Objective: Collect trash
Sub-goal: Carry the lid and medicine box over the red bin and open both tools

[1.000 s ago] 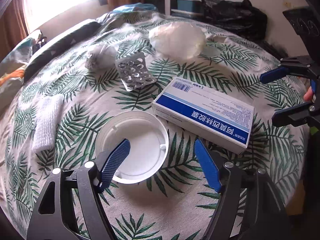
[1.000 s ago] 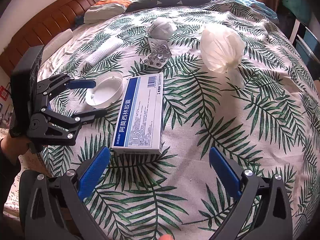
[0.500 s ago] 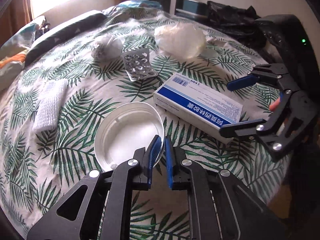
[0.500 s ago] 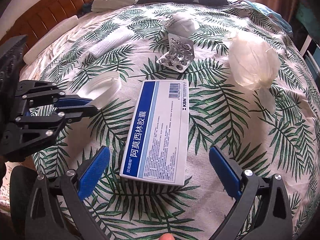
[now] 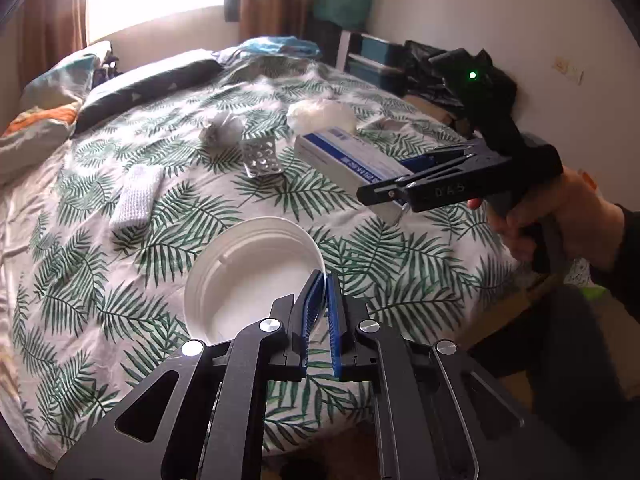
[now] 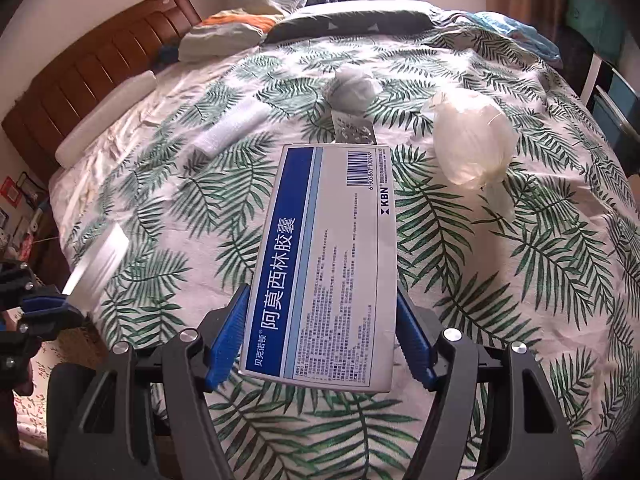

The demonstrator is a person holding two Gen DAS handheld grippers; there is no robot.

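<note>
The trash lies on a bed [image 6: 540,280] with a leaf sheet. At the near left, the left gripper [image 5: 320,300] is pinched tight on the rim of a white lid [image 5: 248,276], which is tipped up off the sheet. Farther back lie a white cloth [image 5: 138,196], a gray wad [image 5: 222,132] and a silver pill sheet [image 5: 262,158]. To the right, the right gripper [image 6: 320,340] squeezes both long sides of the blue and white medicine box [image 6: 332,256], near its close end. A white bag [image 6: 472,144] lies far right.
</note>
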